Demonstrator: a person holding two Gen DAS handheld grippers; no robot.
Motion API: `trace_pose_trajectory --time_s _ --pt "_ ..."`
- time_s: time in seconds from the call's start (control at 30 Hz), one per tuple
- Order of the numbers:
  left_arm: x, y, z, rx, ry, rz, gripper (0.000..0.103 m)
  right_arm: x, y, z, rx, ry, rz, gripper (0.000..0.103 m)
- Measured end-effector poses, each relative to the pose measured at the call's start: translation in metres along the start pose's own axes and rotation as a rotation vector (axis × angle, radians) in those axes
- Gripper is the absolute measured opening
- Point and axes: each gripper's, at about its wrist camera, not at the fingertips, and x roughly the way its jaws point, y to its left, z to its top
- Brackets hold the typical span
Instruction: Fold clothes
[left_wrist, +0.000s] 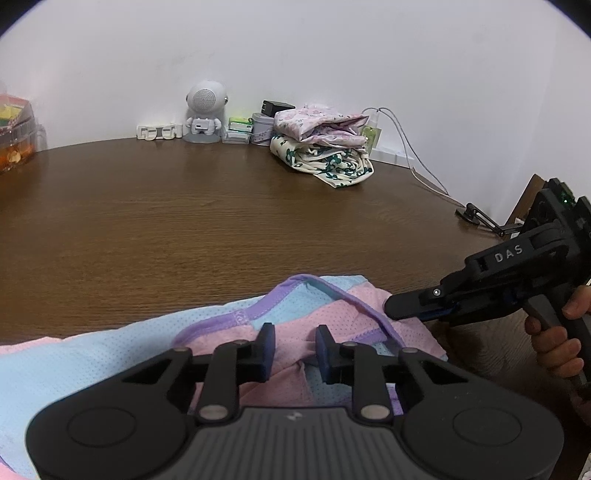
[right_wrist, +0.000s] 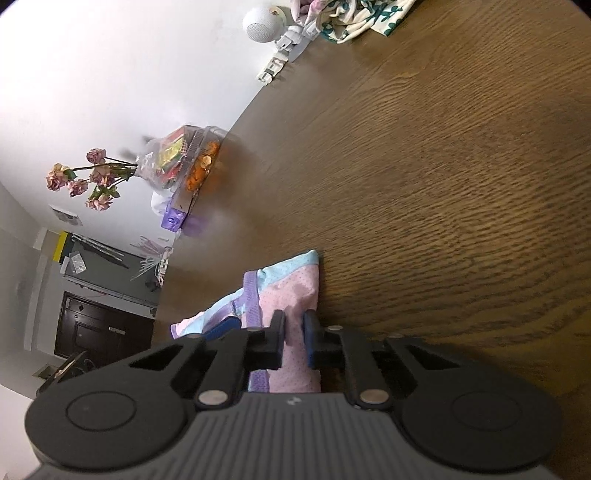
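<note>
Along the near edge of the brown counter (left_wrist: 221, 221), a pink-and-blue mesh garment (left_wrist: 110, 354) is lying partly bunched. Both grippers are working it: the right gripper (right_wrist: 293, 339) is pinching its pink corner, seemingly to carry a fold, while the left gripper (left_wrist: 293, 349) is hovering part-open above, holding nothing.

From my left wrist view, the garment (left_wrist: 229, 332) lies on the near edge of the table (left_wrist: 221, 221), directly under my left gripper (left_wrist: 294, 349). My right gripper (left_wrist: 391, 306) enters from the right, its tip over the garment's right part. At the far edge, against the wall, stand from left to right: a container (left_wrist: 14, 144), a bracket (left_wrist: 159, 132), a speaker (left_wrist: 205, 110), small boxes (left_wrist: 240, 131), and a clothes pile (left_wrist: 321, 147). A cable (left_wrist: 417, 162) runs right of the pile. From my right wrist view, flowers (right_wrist: 85, 177) stand beyond the container (right_wrist: 192, 162).
</note>
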Motion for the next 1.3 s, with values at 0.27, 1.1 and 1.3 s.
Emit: trace_pose_trajectory --time_s 0.27,1.1,1.3 --pt "-0.011 -0.017 0.009 0.039 -0.029 -0.045 0.046 -0.028 0.021 0.006 -0.097 -0.028 -0.097 0.007" --pt "-0.029 0.021 0.009 -0.040 -0.086 -0.199 0.030 0.012 0.200 -0.010 -0.615 0.089 -0.588 0.007" --pt "-0.053 0.052 -0.003 -0.089 -0.114 -0.182 0.031 0.061 0.214 -0.029 -0.678 0.145 -0.629 0.006"
